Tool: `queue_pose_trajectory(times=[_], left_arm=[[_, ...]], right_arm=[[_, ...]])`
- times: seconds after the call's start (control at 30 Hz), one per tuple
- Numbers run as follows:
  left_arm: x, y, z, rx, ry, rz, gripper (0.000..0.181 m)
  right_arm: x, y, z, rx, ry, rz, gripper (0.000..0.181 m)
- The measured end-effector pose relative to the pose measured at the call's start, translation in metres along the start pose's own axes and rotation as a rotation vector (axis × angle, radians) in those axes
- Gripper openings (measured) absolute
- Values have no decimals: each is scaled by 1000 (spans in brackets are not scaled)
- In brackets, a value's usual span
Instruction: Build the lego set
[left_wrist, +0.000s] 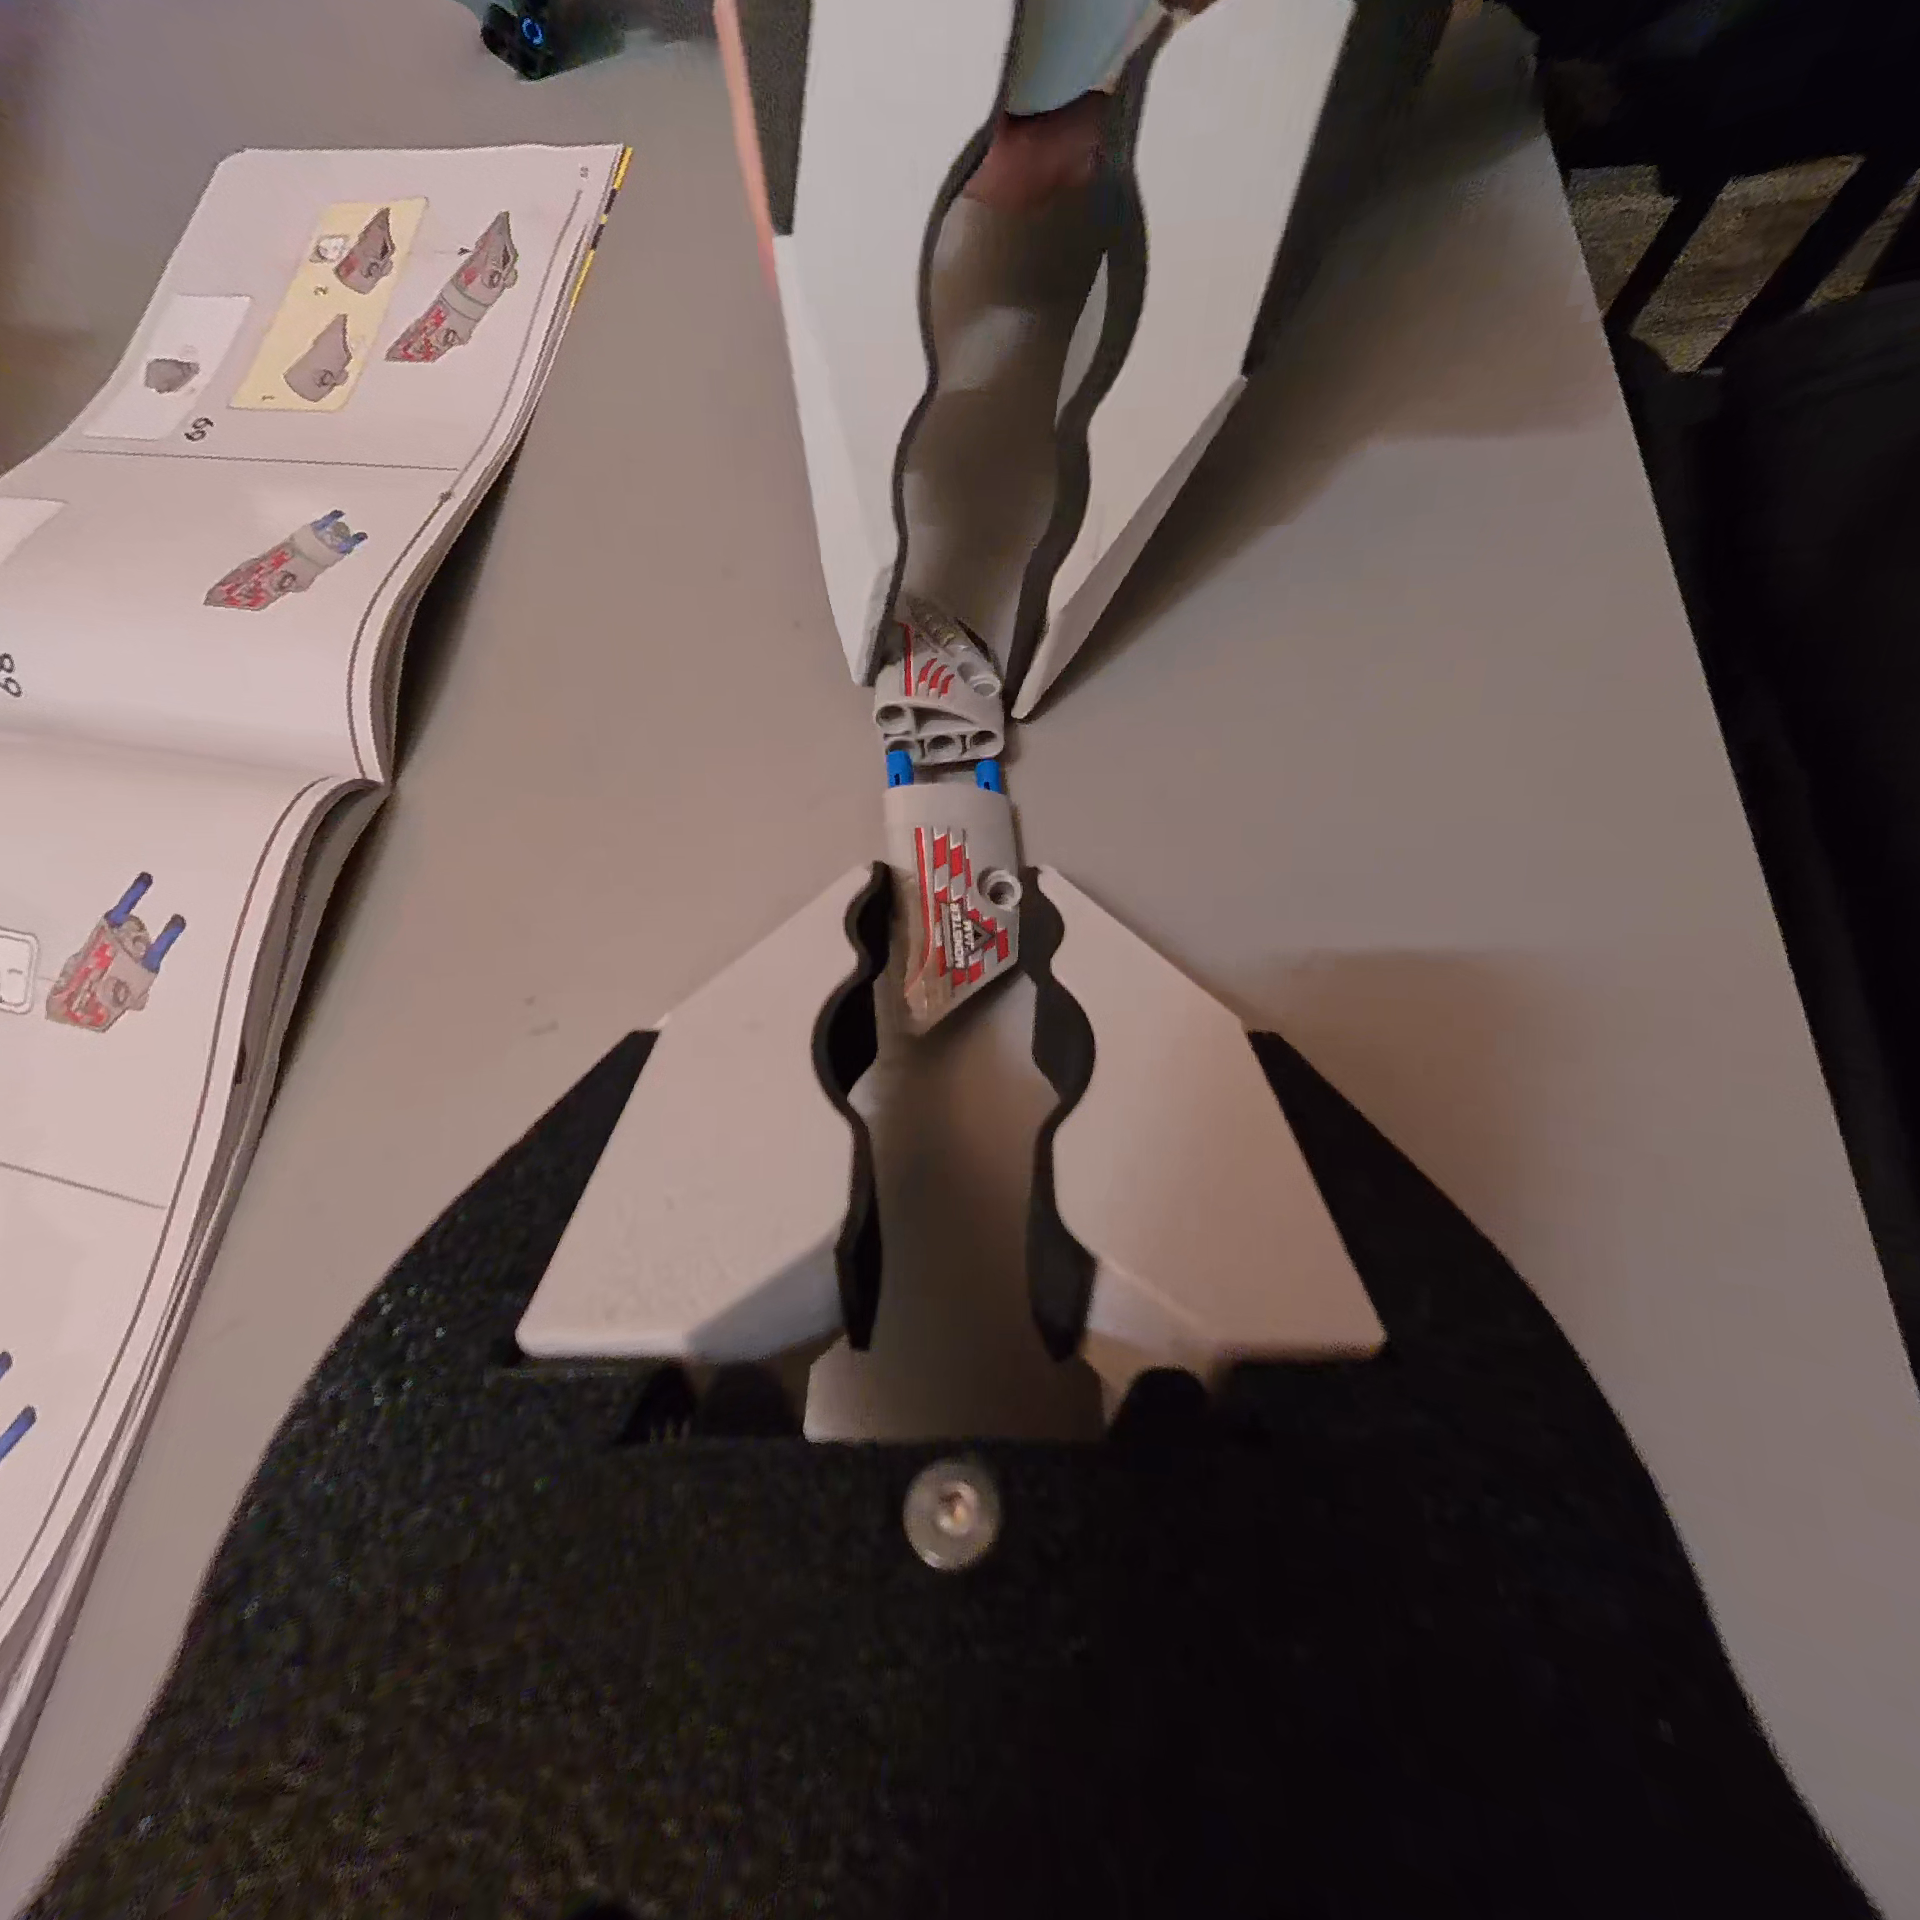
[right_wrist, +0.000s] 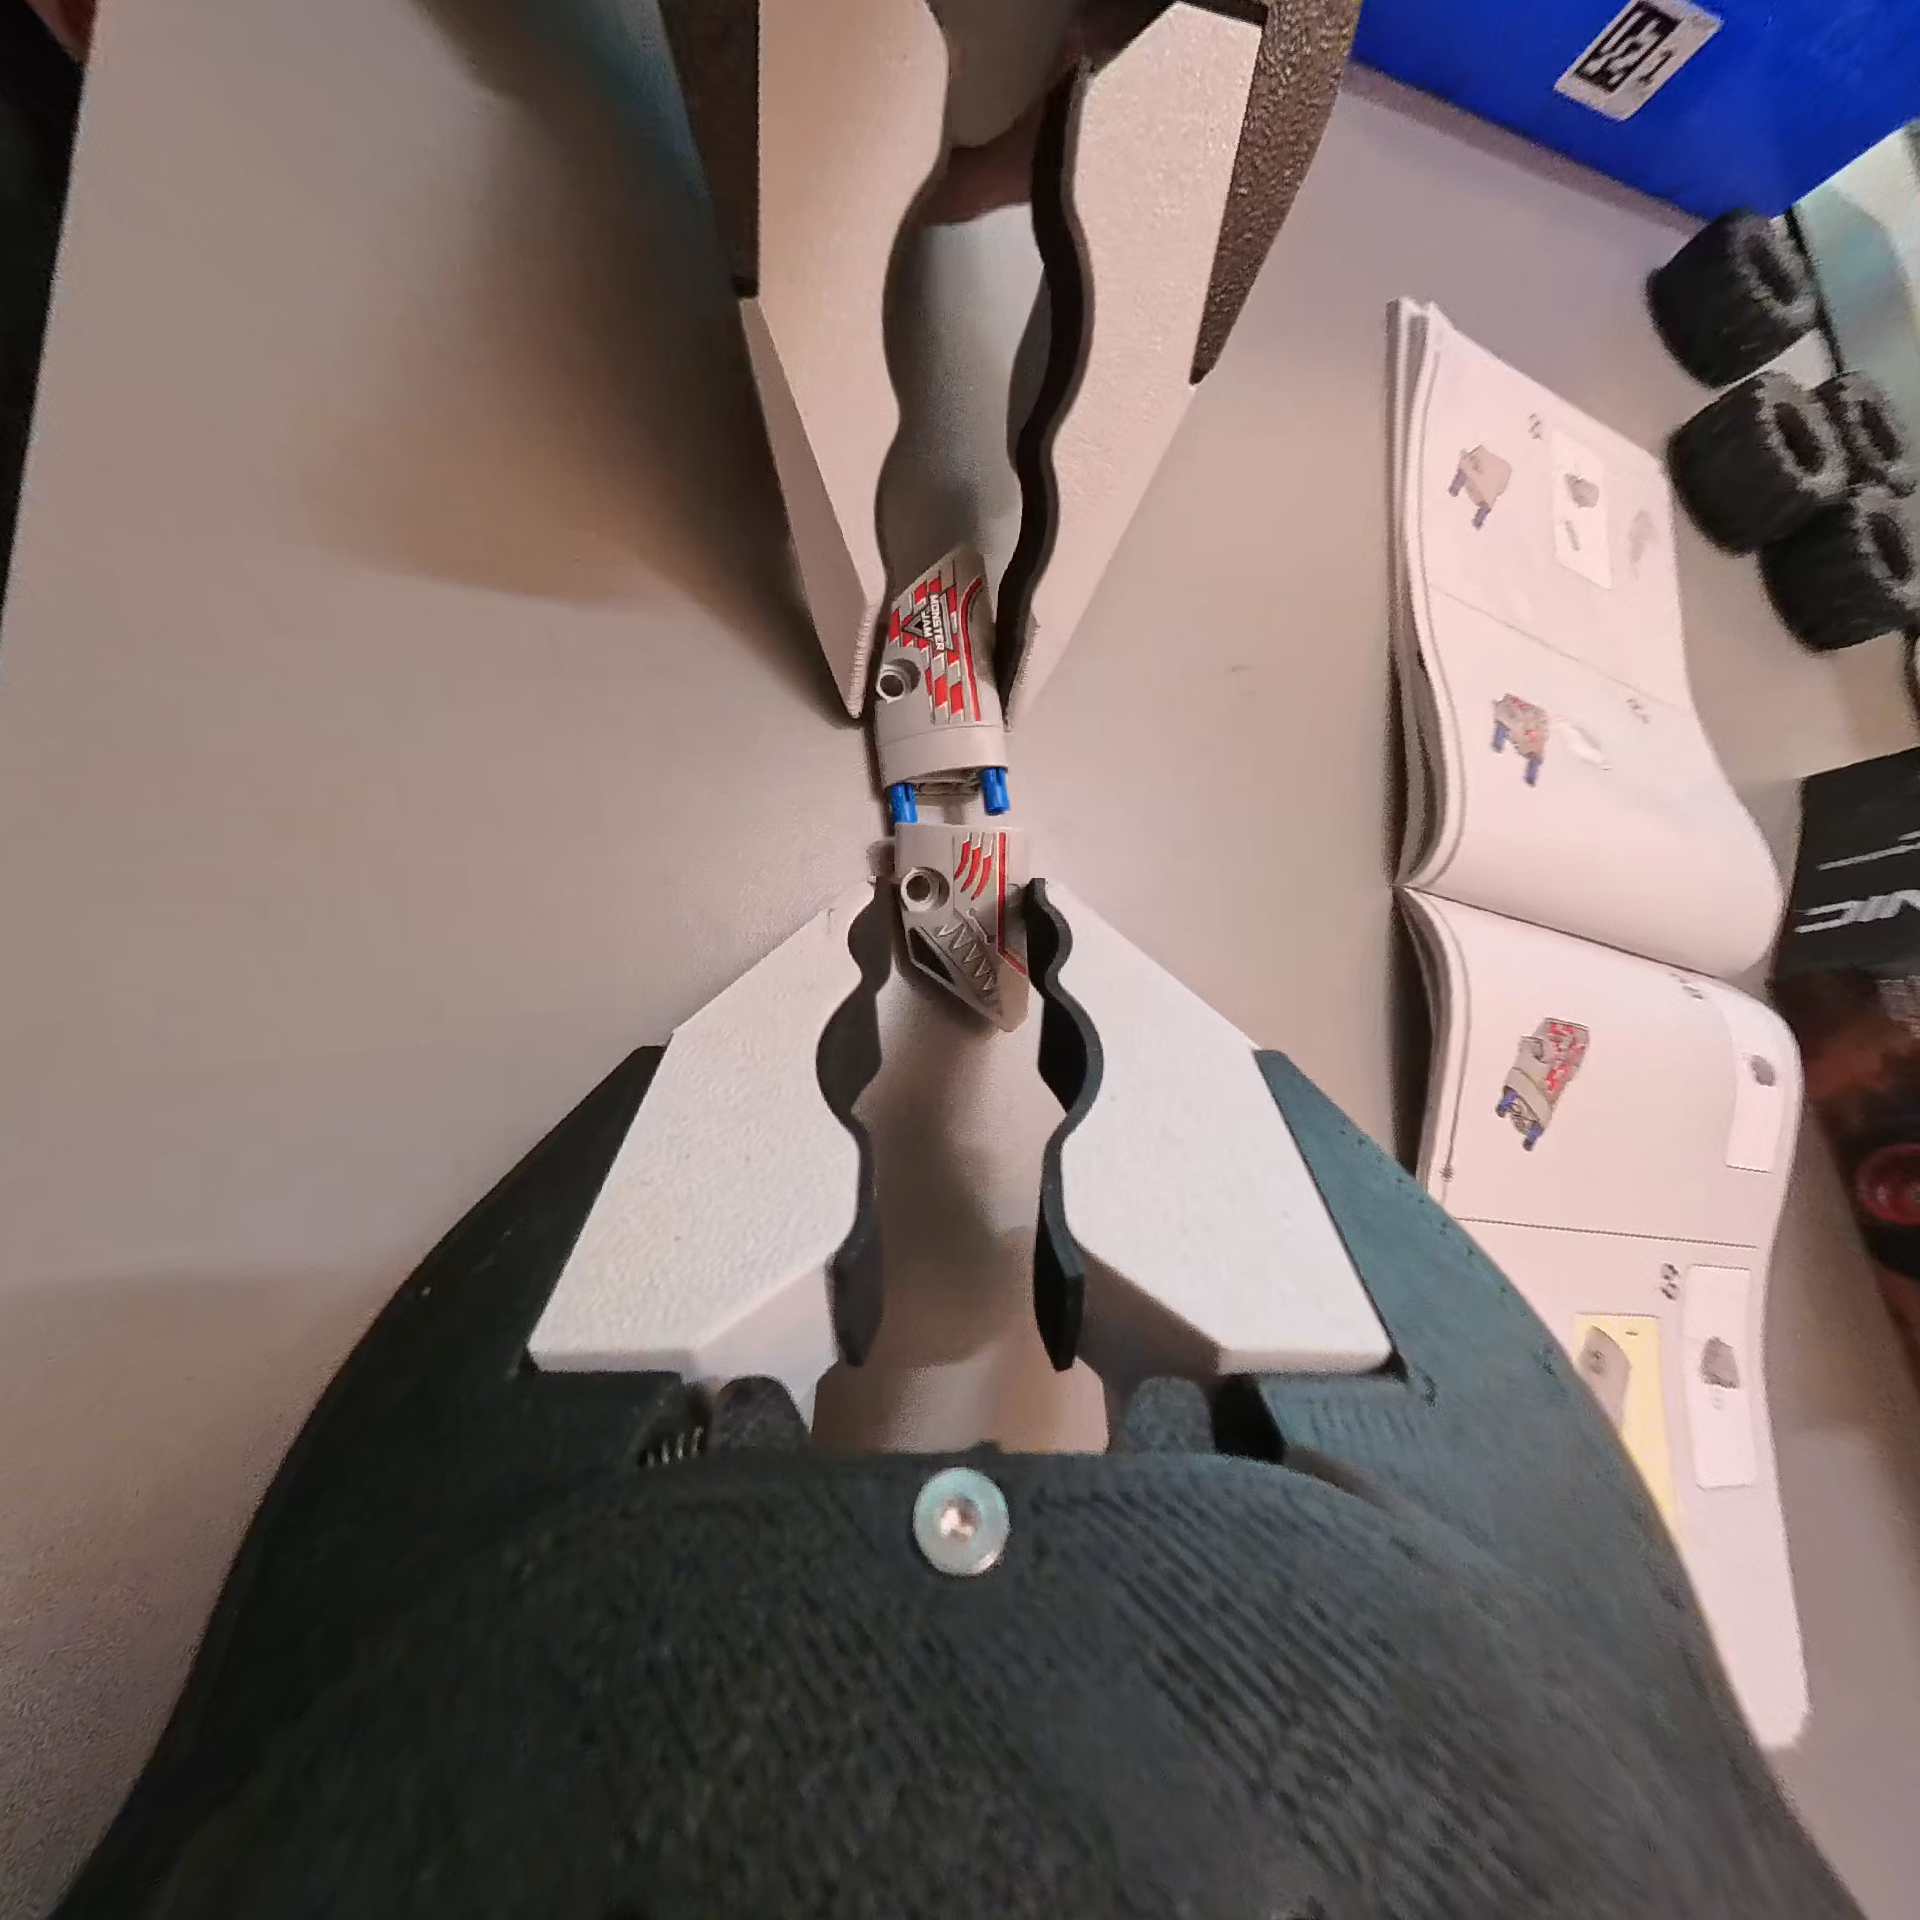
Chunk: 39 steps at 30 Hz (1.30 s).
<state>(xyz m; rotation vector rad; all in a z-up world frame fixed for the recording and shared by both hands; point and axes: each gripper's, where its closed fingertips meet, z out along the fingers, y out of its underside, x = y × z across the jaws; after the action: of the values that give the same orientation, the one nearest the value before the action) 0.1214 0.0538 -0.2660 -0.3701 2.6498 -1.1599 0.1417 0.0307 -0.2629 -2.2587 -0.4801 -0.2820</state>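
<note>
My left gripper (left_wrist: 956, 894) is shut on a grey curved panel with red checks (left_wrist: 956, 904); two blue pins (left_wrist: 899, 771) stick out of its far end. My right gripper (right_wrist: 961, 914) is shut on a grey panel with red claw marks and teeth (right_wrist: 961, 914). The two grippers face each other tip to tip above the grey table (left_wrist: 623, 727). The two panels are end to end with a small gap, and the blue pins (right_wrist: 902, 800) point at the toothed panel (left_wrist: 940, 686). In the right wrist view the checked panel (right_wrist: 940, 675) sits in the far gripper.
An open instruction booklet (left_wrist: 208, 675) lies left of the grippers in the left wrist view and on the right in the right wrist view (right_wrist: 1558, 727). Black tyres (right_wrist: 1787, 468) and a blue bin (right_wrist: 1662, 94) stand at the far right. The table edge (left_wrist: 1662, 520) runs along the right.
</note>
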Motion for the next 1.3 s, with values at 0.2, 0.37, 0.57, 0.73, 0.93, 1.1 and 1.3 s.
queue_pose_trajectory(times=[0.2, 0.37, 0.57, 0.73, 0.93, 1.1, 1.3], left_arm=[[6, 0, -1, 2, 36, 17, 23], [6, 1, -4, 10, 42, -12, 25], [5, 1, -2, -7, 22, -19, 21], [-10, -9, -11, 47, -195, 338, 21], [-11, -21, -17, 57, -382, 538, 21], [-3, -8, -7, -7, -345, 489, 21], [-4, -2, -6, 8, -212, 246, 21]], right_arm=[[-8, -1, -3, -71, 8, -46, 24], [0, -2, -3, -134, 167, -238, 24], [2, -3, -3, -146, 290, -350, 24], [13, 0, -3, -113, 432, -348, 24], [15, -1, -6, -77, 527, -358, 24], [16, -3, -6, -24, 504, -292, 24], [12, -2, 1, -40, 336, -232, 23]])
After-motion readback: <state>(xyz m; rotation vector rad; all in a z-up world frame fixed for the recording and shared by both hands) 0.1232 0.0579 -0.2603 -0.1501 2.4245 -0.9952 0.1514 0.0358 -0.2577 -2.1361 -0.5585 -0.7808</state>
